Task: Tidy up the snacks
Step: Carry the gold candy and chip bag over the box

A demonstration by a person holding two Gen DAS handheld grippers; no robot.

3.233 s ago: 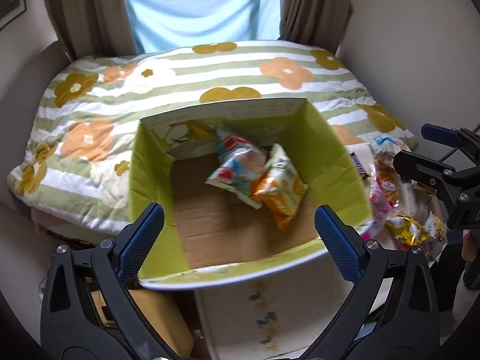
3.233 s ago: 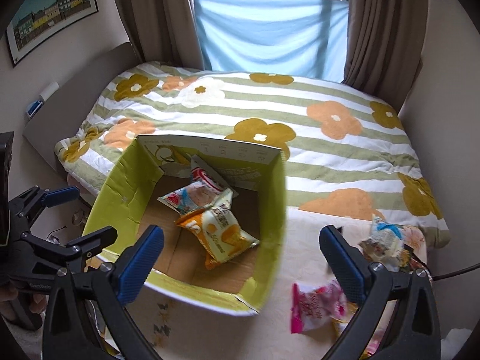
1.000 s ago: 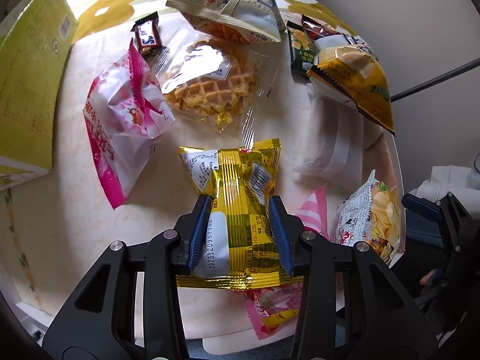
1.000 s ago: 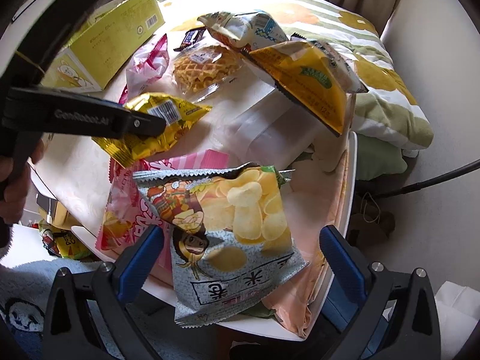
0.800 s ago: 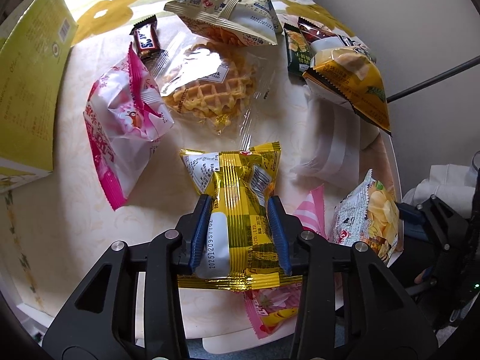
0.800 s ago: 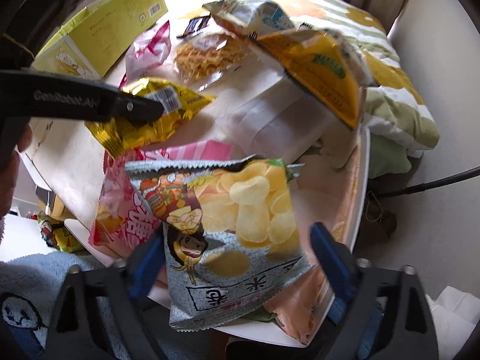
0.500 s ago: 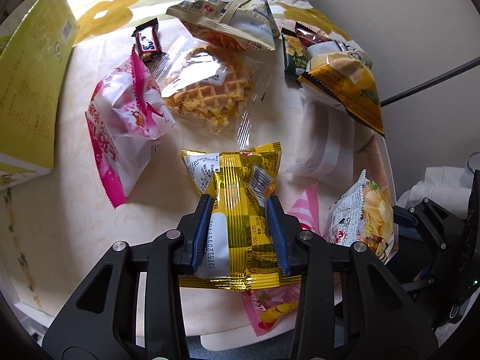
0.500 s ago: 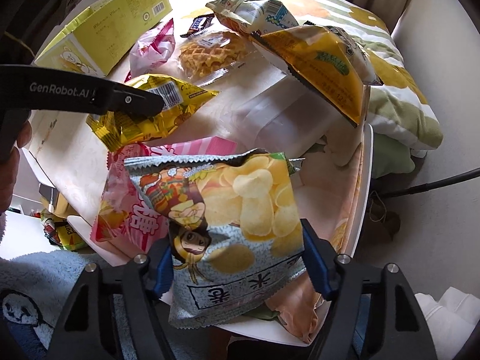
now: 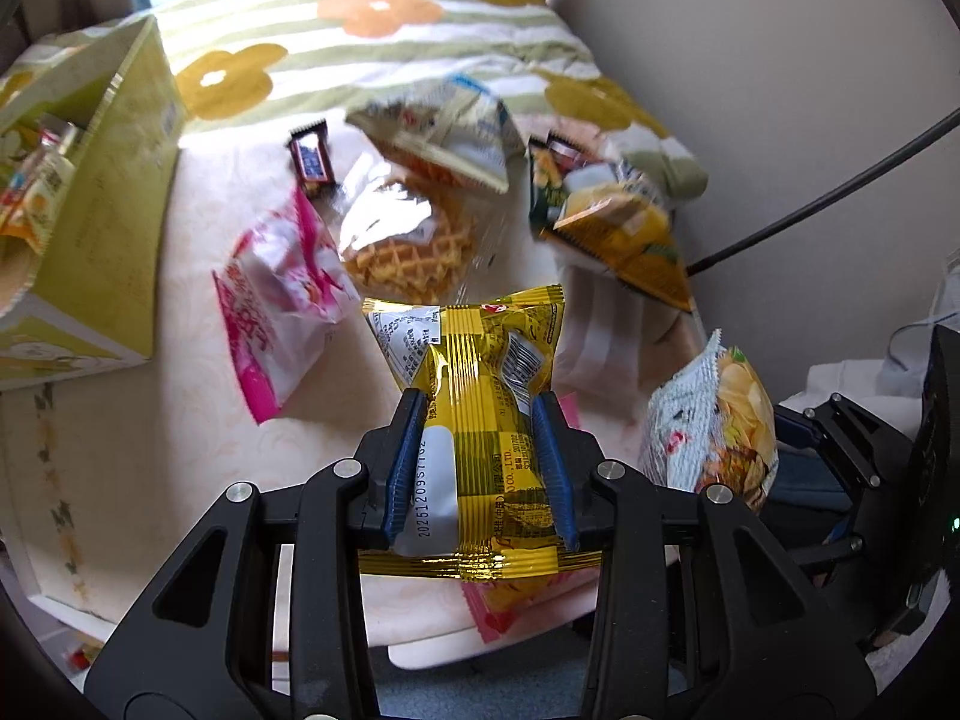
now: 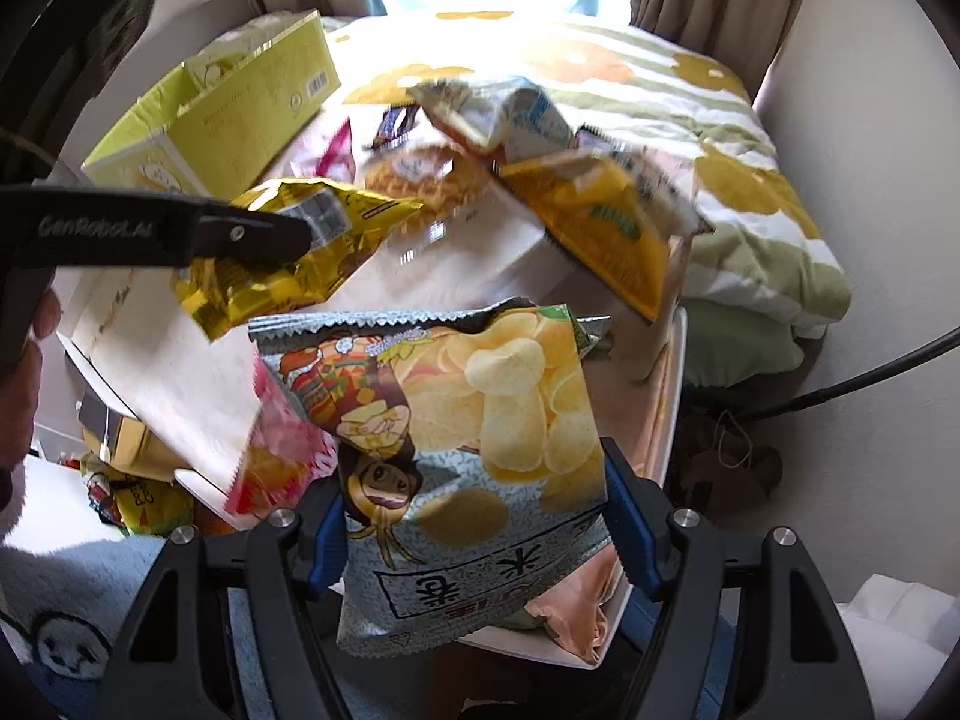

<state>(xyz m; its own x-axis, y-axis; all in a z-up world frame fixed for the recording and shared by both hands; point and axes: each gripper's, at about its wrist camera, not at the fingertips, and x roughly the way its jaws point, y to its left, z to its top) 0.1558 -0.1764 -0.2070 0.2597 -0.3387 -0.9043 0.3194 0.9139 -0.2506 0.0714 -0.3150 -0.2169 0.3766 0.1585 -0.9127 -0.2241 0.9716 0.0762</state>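
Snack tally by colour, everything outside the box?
Yellow/gold packs: 2
Pink packs: 2
Pale grey bags: 2
Clear-wrapped waffle: 1
Dark chocolate bar: 1
Green pack, partly hidden: 1
Total: 9 clearly seen; right pile blurred.

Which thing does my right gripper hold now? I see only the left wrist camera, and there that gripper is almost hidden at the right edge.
Observer: The right gripper is shut on the chips bag. One blue pad presses on each side edge of the bag.
Operator: Good. My left gripper has the yellow packet. Is something lying on the floor near the table?
Observer: Yes. A colourful snack packet lies on the floor under the table's near left corner.
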